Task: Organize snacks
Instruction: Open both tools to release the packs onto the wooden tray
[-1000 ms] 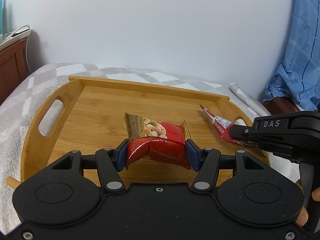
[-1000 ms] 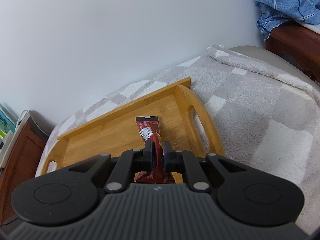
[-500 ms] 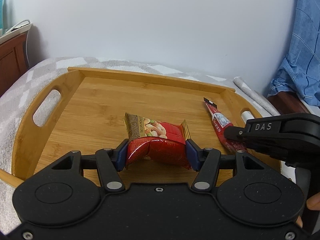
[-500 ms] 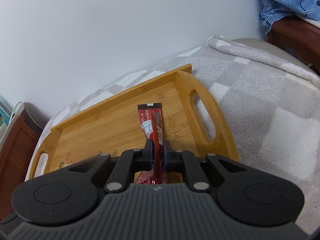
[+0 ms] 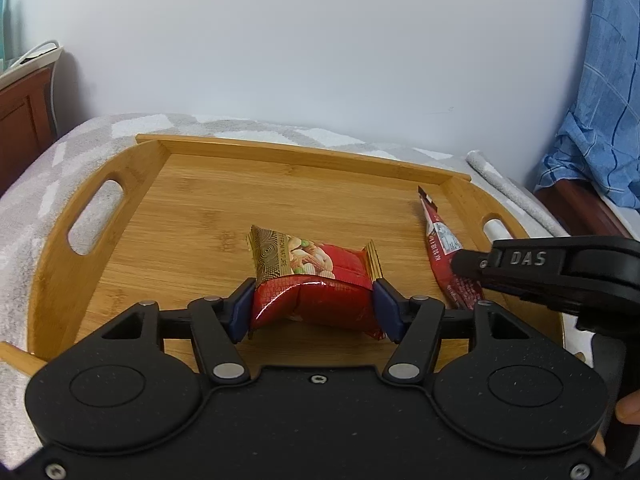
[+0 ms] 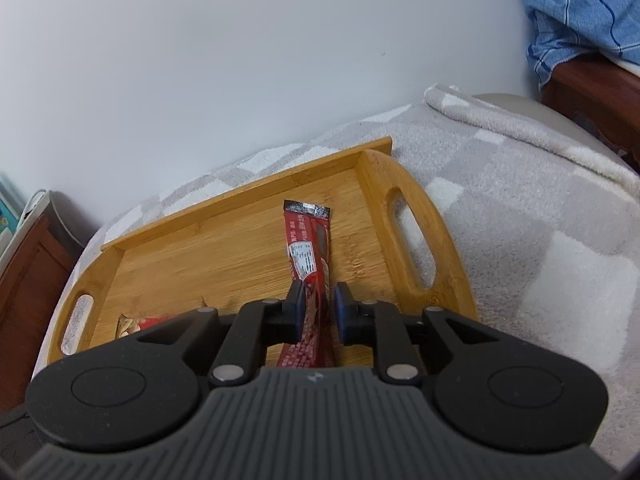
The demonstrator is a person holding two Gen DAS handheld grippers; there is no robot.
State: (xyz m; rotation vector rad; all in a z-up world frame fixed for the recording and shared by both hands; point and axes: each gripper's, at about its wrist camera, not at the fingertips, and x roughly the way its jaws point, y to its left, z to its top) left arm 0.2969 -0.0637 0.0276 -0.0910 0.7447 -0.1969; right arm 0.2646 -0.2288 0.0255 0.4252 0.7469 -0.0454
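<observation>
A bamboo tray [image 5: 132, 184] lies on a grey checked blanket. My left gripper [image 5: 314, 308] is shut on a red and gold nut snack pack [image 5: 312, 276], which rests low over the tray's middle front. My right gripper [image 6: 318, 308] has its jaws parted a little around a long dark red snack stick [image 6: 306, 248] that lies on the tray near its right handle [image 6: 408, 236]. The stick [image 5: 440, 248] and the right gripper's body [image 5: 560, 272] also show in the left wrist view. The nut pack's edge [image 6: 136, 324] shows in the right wrist view.
A white wall stands behind the tray. A blue checked cloth [image 5: 600, 120] hangs at the right over dark wooden furniture [image 6: 592, 92]. A wooden cabinet [image 5: 24, 120] stands at the left. The blanket [image 6: 540, 220] spreads to the right of the tray.
Both grippers have moved lower and further over the tray. The right gripper's jaws have parted from the red stick, which now lies on the tray. The left gripper still grips the nut pack.
</observation>
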